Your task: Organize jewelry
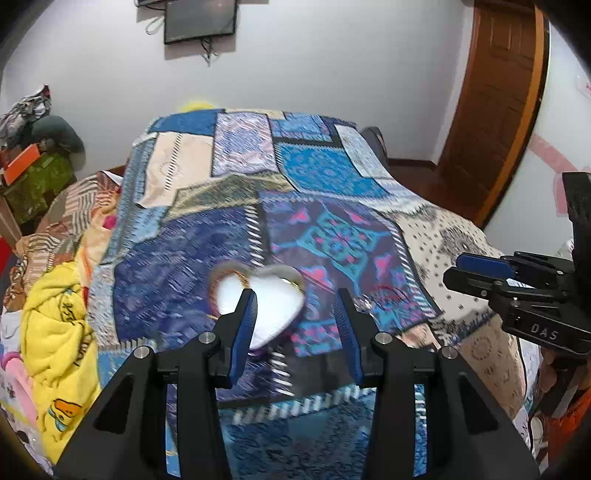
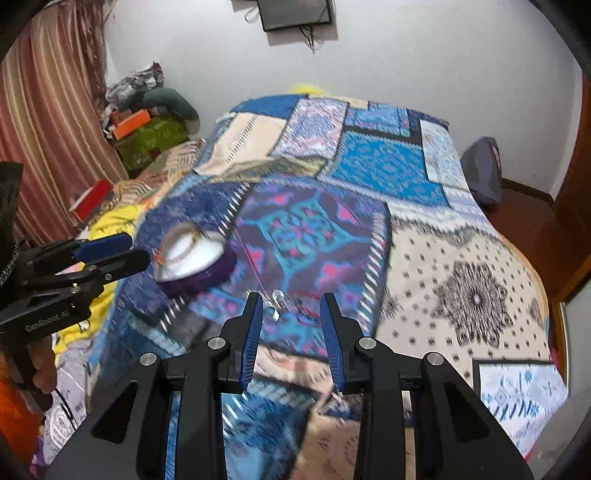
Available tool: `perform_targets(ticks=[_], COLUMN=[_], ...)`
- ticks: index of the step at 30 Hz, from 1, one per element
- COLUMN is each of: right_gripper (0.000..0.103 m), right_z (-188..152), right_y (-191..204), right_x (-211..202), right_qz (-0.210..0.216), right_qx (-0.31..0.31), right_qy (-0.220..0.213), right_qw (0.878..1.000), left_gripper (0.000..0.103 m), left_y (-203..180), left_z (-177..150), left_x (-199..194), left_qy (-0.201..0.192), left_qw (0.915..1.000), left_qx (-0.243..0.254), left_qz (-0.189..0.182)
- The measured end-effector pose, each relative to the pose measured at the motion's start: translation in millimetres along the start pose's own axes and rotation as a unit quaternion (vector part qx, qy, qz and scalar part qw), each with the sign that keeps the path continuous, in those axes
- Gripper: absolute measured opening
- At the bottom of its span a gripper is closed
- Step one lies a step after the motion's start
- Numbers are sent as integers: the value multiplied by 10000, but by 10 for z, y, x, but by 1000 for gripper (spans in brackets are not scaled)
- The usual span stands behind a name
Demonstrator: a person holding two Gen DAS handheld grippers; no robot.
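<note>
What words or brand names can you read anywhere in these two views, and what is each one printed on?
"DAS": white letters on the black body of the right gripper, seen from the left wrist view.
"GenRobot.AI": small, slightly blurred print on the black body of the left gripper, seen from the right wrist view.
Dark print on the yellow cloth: too blurred to read.
Orange box on the side pile: no legible text.

You are seeing the heart-shaped box (image 1: 275, 306) smeared by motion blur, your left gripper's finger (image 1: 242, 325) covering its lower left. The jewelry (image 2: 277, 301) by it is reading too blurred to identify. The wall screen (image 2: 295, 13) is running off the top edge.
</note>
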State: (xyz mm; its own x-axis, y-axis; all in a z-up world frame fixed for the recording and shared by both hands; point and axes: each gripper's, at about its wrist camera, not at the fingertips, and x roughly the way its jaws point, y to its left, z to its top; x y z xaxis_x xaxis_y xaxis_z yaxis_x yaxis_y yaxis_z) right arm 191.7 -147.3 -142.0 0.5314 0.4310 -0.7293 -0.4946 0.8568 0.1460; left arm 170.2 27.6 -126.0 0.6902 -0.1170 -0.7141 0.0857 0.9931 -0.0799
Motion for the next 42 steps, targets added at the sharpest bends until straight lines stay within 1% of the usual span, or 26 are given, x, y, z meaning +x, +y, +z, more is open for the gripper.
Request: perform_targets(ticks=[6,10,15,18,24,26,28,29,30,33,35,42], right_gripper=[29,29,29,29,29,19,19,19,19,19,19,19], right_z=[-252,-351,-387,-398,-428,-438,-428,-425,-415,-367,-336,-298], right_y=[-83,-60,2,41,84,83,53,31,10,-81,-146,-277], right_x=[182,346,511,626,677,663,640,621,610,536,475,347], right_qz=[-40,104,321,344,377,316,333,319,293,251,210,141], right_qx=[-13,-39,-61,-141,-276,-280,-225,-193,-169,-39,43,218], right_qy=[496,741,896,985,876,818,766,724,687,552,452,256], right_qw=[9988,9972,9954,9944,9951,9958,9962,9967,9971,9981,9987,9993], left_gripper=[43,43,43,43,42,42,40,35,32,28,27,27], left_y=[-211,-293,-315,-296,-302,-333,-363,-376,-390,-431,-464,-587], left_z=[-182,-314,-456,-489,-494,-478,-459,-447,-433,-393,-368,-251], left_x=[213,371,504,569,660,699,743,770,806,924,986,1208], left_qy=[394,668,919,1006,1062,1060,1059,1078,1113,1232,1289,1339], left_qw=[9990,9973,9952,9943,9930,9928,9924,9920,9913,9885,9869,9865], left_qx=[103,177,180,179,205,252,298,307,301,250,248,332], left_qz=[-178,-235,-285,-301,-470,-503,-552,-582,-637,-841,-939,-886])
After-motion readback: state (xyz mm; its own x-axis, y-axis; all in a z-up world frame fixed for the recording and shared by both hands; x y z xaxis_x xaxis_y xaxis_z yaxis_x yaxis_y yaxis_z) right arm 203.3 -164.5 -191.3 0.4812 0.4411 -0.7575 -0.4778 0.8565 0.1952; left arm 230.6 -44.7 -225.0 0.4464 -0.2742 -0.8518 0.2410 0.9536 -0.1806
